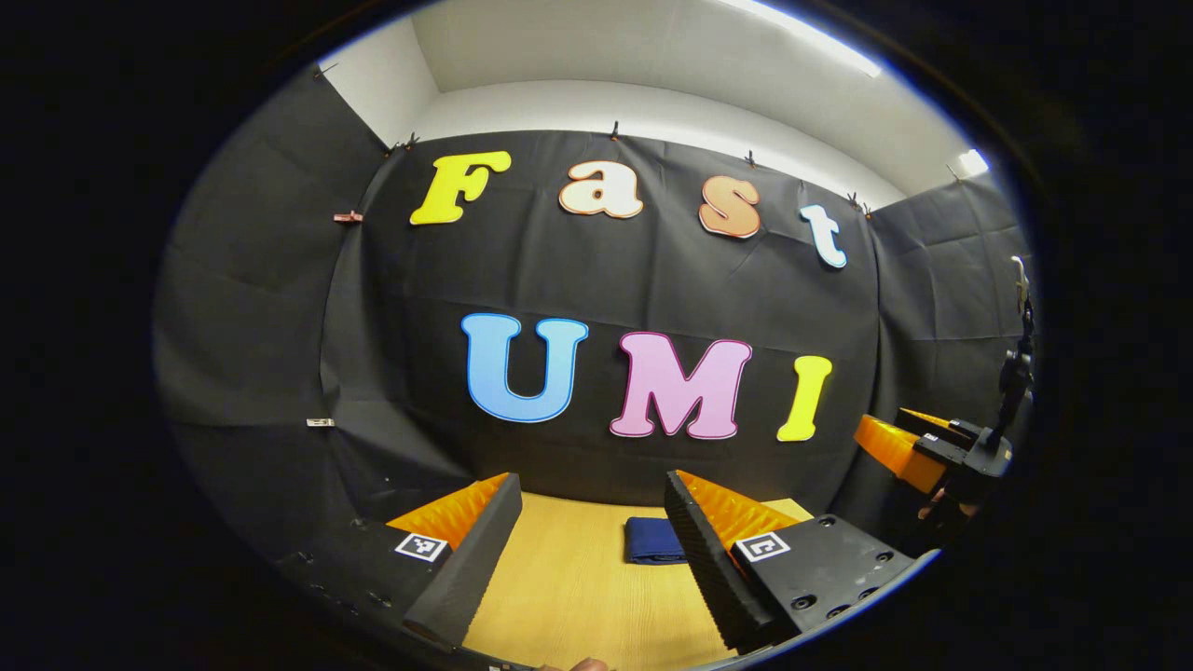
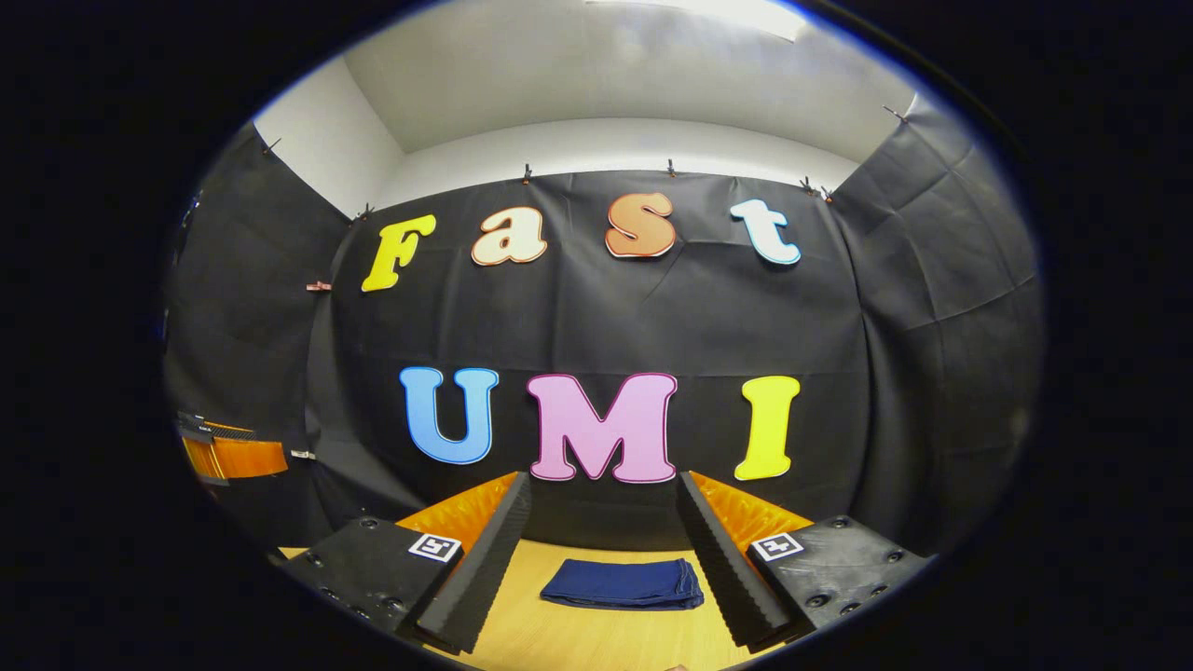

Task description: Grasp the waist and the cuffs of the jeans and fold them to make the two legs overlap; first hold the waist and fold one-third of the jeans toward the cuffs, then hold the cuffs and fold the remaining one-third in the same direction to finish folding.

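Jeans (image 2: pixel 623 584) lie on the wooden worktop (image 2: pixel 578 638) as one compact dark-blue bundle, set toward the far edge near the black cloth wall (image 2: pixel 596 317). In the right gripper view the bundle sits flat and roughly rectangular, with stacked layers showing along its near edge; in the left gripper view the same bundle (image 1: pixel 652 540) appears partly hidden behind one finger. No separate legs, waist or cuffs can be told apart, so the folding looks finished, or very close to it: judged from how the cloth lies, both thirds seem already turned over, and little seems left beyond perhaps squaring the stack. How many layers there are cannot be counted at this size.

Going down in size: one cloth wall around the booth, one worktop, one pair of jeans, two grippers. The left gripper (image 1: pixel 582 559) is held above the worktop and well back from the bundle, its fingers spread wide and holding nothing. The right gripper (image 2: pixel 606 573) is likewise raised and short of the jeans, its fingers wide apart and empty, with the bundle seen in the gap between them. At the right edge of the left gripper view the other gripper (image 1: pixel 923 452) shows farther off, with part of a hand (image 1: pixel 946 508) beneath it.
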Tool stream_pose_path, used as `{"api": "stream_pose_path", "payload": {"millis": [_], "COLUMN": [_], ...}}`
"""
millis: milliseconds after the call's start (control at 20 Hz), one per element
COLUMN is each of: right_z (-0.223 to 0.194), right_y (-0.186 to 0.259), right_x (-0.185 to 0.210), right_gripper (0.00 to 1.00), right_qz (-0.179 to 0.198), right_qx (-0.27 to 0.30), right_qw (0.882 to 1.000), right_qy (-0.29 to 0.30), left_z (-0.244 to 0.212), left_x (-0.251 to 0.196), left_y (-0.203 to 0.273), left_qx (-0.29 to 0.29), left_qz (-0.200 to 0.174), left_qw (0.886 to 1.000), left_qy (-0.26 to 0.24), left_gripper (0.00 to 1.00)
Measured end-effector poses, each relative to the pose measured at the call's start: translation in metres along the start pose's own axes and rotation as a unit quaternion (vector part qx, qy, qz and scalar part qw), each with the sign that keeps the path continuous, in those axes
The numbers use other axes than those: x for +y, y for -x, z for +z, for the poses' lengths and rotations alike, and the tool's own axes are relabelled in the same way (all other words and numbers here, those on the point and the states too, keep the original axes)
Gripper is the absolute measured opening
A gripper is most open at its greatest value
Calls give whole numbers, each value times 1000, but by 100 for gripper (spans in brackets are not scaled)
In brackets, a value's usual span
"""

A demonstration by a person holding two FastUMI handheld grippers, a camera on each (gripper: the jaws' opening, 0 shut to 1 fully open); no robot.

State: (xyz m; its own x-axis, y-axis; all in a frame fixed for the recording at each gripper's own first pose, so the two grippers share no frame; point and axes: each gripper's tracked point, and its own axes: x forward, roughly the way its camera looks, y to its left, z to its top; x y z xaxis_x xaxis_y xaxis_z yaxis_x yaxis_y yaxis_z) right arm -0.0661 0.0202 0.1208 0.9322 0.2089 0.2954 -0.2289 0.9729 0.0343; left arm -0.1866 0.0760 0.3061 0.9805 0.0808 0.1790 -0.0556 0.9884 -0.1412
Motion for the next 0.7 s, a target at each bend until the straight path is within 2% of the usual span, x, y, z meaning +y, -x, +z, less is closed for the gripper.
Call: {"api": "stream_pose_path", "payload": {"millis": [300, 450, 700], "right_z": [-4, -3, -8], "right_y": [3, 4, 6], "right_x": [-4, -4, 2], "right_gripper": [96, 96, 96], "right_qz": [-13, -16, -12], "right_qx": [9, 8, 12], "right_qw": [1000, 1000, 1000], "right_qy": [-1, 2, 5], "left_z": [-2, -1, -3], "left_x": [-9, -9, -2], "left_y": [-2, -3, -1], "left_qx": [2, 1, 3], "left_qz": [-15, -24, -22], "left_qw": [1000, 1000, 1000], "left_qy": [-14, -3, -5], "left_gripper": [96, 96, 96]}}
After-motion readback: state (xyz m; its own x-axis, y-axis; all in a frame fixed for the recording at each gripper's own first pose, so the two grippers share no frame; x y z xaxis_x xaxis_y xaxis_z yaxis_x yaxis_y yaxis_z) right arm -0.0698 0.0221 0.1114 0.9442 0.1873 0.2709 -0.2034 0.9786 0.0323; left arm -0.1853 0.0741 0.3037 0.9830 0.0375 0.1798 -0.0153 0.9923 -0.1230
